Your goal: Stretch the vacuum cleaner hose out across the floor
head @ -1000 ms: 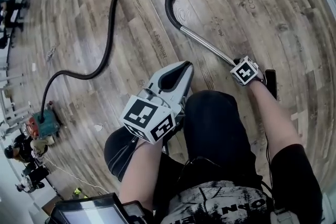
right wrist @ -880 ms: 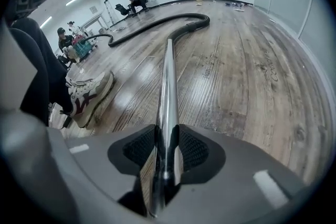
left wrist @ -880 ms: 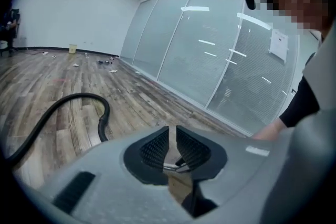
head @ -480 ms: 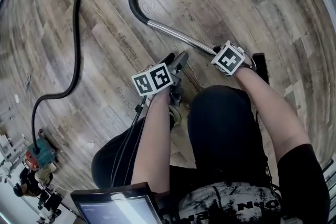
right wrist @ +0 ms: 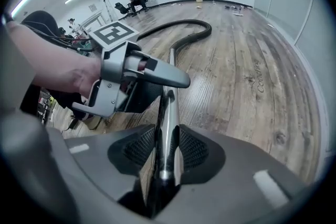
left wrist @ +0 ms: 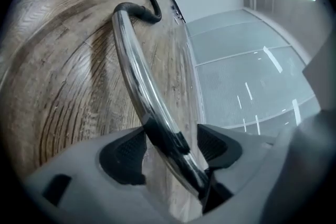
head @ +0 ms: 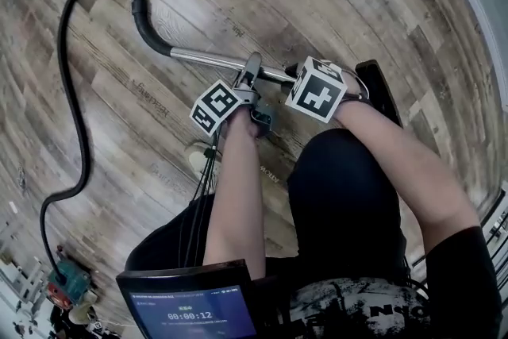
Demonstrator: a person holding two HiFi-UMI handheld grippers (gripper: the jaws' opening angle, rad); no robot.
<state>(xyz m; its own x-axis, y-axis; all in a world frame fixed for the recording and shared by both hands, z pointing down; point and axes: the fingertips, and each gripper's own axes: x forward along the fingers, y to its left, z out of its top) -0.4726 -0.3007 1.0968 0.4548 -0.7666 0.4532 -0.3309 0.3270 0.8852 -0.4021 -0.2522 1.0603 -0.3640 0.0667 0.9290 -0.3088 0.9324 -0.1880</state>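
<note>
Tube (head: 202, 58) sits pinched in right tool (right wrist: 167, 150); left tool (left wrist: 170, 147), jaws just opened wide, straddles it ungripped. Hose (head: 75, 91) lies curved on floor (head: 341, 4). Close left squarely, then pull steady.

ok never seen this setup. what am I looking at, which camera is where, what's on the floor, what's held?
No robot: a person works two handheld two-jaw grippers; the marker cubes belong to them. The top-down picture is from a head camera; the other two are from cameras riding on each gripper, looking along its jaws. On the wooden plank floor lies a long black vacuum hose, joined to a shiny metal tube and ending at a small teal vacuum body. The right gripper is clamped on the tube. The left gripper has just opened its jaws; the tube runs between them, ungripped.
</note>
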